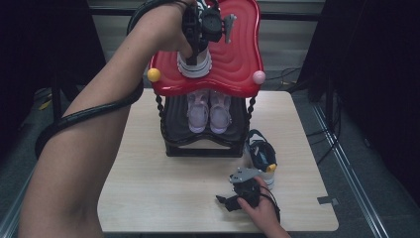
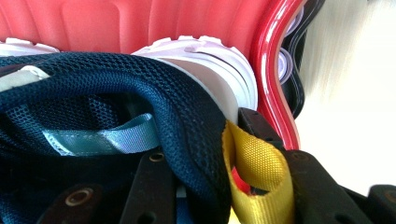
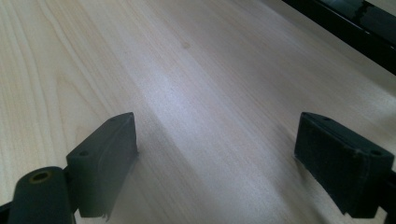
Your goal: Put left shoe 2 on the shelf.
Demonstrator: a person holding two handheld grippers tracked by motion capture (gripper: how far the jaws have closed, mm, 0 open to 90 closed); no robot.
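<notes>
One navy mesh sneaker (image 2: 140, 107), white-soled, on the red top shelf (image 1: 237, 54) of the shoe rack (image 1: 205, 144); left gripper (image 1: 198, 42) fingers closed on its heel collar beside the yellow pull loop (image 2: 257, 172). Risk, as a judgement: the shoe sits near the shelf's front rim (wavy, glossy) and could slide off on release. Lower shelf holds a pair of lilac sandals (image 1: 209, 110). Second navy sneaker (image 1: 261, 156) stands on the surface (image 1: 148, 183) just beside the rack. Right gripper (image 1: 233, 198) rests low over bare wood, fingers wide apart, empty.
</notes>
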